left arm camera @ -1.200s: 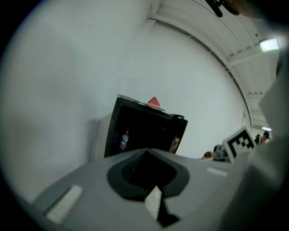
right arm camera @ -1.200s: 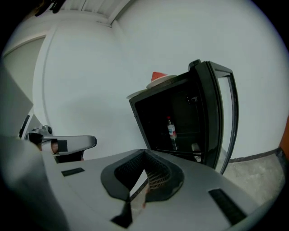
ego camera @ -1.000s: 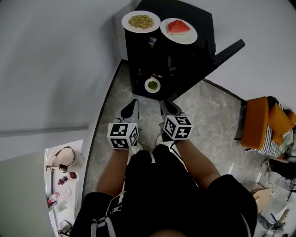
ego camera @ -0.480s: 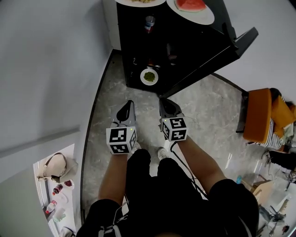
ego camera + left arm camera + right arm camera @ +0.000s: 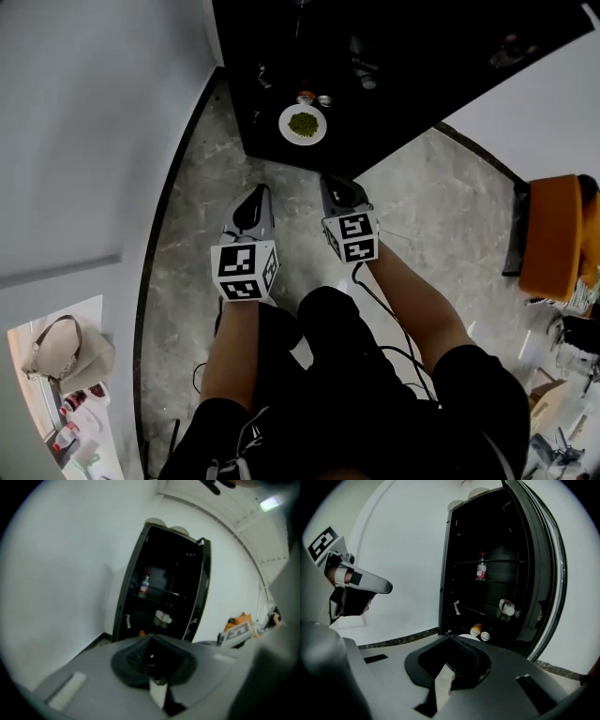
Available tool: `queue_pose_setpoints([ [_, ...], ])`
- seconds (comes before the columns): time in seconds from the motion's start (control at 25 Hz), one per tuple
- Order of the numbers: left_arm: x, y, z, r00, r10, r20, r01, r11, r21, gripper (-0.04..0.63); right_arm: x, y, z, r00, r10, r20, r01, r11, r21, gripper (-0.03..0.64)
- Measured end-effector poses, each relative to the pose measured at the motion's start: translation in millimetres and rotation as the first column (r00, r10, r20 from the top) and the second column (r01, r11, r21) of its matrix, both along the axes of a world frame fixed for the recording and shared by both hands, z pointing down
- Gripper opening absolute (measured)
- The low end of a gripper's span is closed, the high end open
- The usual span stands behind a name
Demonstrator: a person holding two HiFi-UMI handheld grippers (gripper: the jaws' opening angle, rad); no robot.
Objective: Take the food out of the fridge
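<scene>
I am holding the left tool [image 5: 253, 199] and right tool [image 5: 336, 187] closed, both empty. The plate of greens [image 5: 303, 124] is sitting low in the open fridge [image 5: 403, 103], just ahead of them.

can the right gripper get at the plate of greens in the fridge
Probably yes: the fridge door stands open and only floor lies between the right gripper and the plate. Its jaws are shut, so they must open first.

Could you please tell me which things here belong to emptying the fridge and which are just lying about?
For the job: fridge, standing open; plate of green food low inside it; left gripper and right gripper, both shut and empty.
Lying about: orange chair; handbag.
</scene>
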State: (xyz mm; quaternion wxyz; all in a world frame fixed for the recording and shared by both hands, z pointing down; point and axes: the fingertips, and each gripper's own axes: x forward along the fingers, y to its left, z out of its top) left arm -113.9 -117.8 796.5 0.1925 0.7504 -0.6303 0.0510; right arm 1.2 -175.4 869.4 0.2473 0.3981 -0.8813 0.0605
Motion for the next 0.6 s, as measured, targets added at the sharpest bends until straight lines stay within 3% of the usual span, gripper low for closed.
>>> queue_pose_setpoints([
  [0.32, -6, -21, 83, 0.999, -0.031, 0.015, 0.031, 0.998, 0.051, 0.000, -10, -32, 114, 0.994, -0.042, -0.101, 0.052, 0.995, 0.090, 0.002],
  [0.48, -8, -21, 91, 0.999, -0.043, 0.008, 0.043, 0.998, 0.050, 0.000, -25, -48, 140, 0.965, -0.091, -0.245, 0.133, 0.978, 0.161, 0.013],
  [0.6, -10, -21, 93, 0.997, -0.062, 0.038, 0.060, 0.997, 0.044, 0.000, -36, -71, 159, 0.903, -0.080, -0.421, 0.189, 0.957, 0.222, 0.094],
])
